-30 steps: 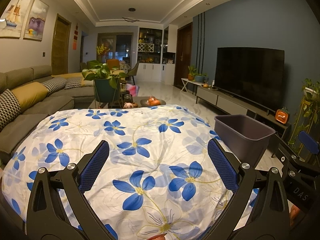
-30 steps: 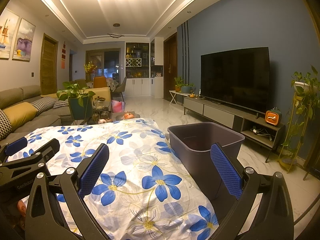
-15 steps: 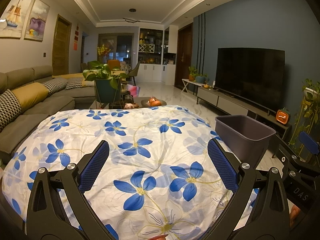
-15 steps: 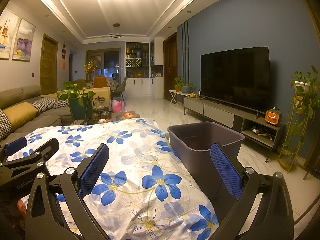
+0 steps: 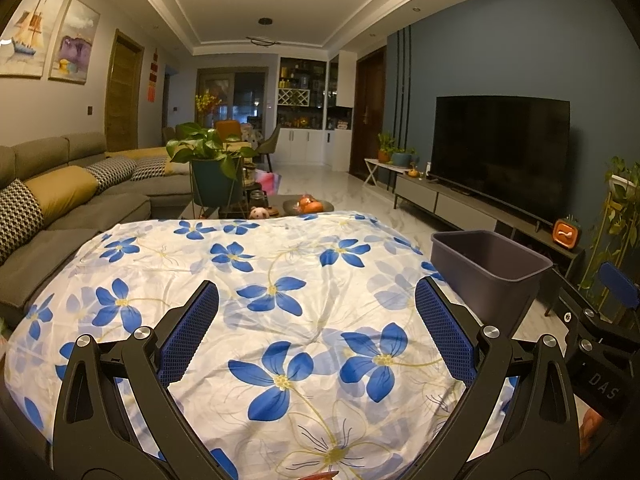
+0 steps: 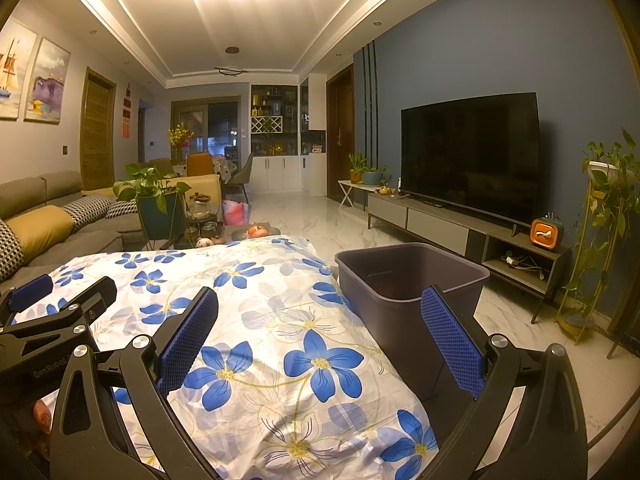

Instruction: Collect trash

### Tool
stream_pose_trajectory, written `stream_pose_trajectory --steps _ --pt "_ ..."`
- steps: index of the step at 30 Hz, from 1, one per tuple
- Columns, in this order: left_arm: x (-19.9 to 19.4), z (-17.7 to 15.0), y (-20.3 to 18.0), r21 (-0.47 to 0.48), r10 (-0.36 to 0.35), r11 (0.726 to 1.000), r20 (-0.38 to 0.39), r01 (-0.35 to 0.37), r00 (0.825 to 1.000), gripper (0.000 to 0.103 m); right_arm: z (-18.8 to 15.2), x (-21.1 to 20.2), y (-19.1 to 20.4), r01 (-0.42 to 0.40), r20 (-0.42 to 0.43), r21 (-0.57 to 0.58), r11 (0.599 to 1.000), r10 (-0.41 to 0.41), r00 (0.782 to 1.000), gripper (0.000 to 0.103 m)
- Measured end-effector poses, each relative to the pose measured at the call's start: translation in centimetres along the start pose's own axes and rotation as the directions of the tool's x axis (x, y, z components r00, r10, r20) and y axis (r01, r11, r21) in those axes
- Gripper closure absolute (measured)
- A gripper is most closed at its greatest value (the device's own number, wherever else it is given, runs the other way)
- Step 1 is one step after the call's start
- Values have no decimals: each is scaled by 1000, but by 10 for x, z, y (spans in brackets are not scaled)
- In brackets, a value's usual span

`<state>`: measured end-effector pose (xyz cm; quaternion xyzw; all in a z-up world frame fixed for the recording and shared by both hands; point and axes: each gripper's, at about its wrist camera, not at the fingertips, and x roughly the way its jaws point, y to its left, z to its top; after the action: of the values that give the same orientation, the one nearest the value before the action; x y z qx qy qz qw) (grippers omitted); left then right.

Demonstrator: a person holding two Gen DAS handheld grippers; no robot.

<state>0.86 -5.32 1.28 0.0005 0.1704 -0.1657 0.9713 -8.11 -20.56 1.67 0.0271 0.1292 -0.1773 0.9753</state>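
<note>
Nearest, the left gripper (image 5: pixel 316 336) and right gripper (image 6: pixel 320 332) both hover with jaws spread wide and empty above the flowered cloth (image 5: pixel 256 292). Beyond its right edge stands the dark bin (image 6: pixel 412 280); only the right wrist view shows its inside, seemingly empty. Farther off stands the television (image 6: pixel 470 156).

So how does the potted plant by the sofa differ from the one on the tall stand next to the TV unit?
The potted plant by the sofa sits in a dark teal pot on a low frame, its broad leaves bunched upright. The plant on the tall stand sits in a pale pot raised high on a thin gold stand, its vines trailing down toward the floor. The first is left of the flowered cloth, the second far right. Both are leafy green houseplants.
</note>
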Motion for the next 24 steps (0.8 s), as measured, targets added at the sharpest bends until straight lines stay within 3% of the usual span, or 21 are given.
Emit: stream_pose_trajectory --steps 8,14,24 --pt "0 -1 -1 2 2 1000 3 -2 1000 6 0 0 -1 -1 -1 1 1000 1 1000 6" --pt "-1 -3 -7 33 4 999 4 -4 1000 17 0 -1 -1 -1 0 1 1000 1 1000 6" --pt "-2 -3 -8 38 3 999 6 -3 1000 17 0 -1 -2 0 0 3 1000 0 1000 6"
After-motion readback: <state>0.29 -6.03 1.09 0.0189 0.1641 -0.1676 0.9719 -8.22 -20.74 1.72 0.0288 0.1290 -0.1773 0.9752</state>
